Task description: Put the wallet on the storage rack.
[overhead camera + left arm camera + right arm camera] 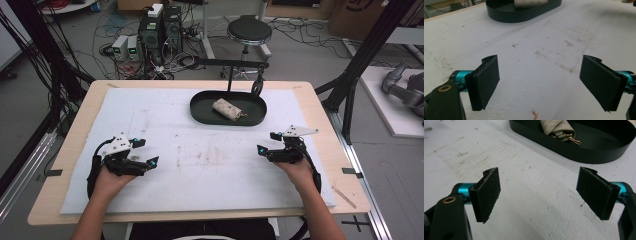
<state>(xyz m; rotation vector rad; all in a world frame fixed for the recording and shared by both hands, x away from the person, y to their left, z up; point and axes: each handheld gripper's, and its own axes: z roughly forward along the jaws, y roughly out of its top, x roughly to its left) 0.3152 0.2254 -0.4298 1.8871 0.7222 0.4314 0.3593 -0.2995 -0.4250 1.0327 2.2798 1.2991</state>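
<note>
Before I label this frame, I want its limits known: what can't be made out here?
- Rolled cloth pouch in the black tray: contents hidden by its own fabric.
- Same pouch in the left gripper view: top cut off by the frame edge.
- Brass clasp: its attachment is tucked into the roll; too small to tell in the high view.
- Tray's far end, right gripper view: cut off by the edge.

Evenly and softly lit from overhead in the high view, with only faint, short shadows under each tool and a pale, slightly washed-out white mat [165, 150] on the bench [75, 150]; somewhat soft and low in detail throughout. Brighter and near overexposed across the mat in both gripper views, with a dull sheen along the black tray [584, 150] wall. Blurred at the near black pads [485, 82], sharper farther off, lines bowing towards the edges.
</note>
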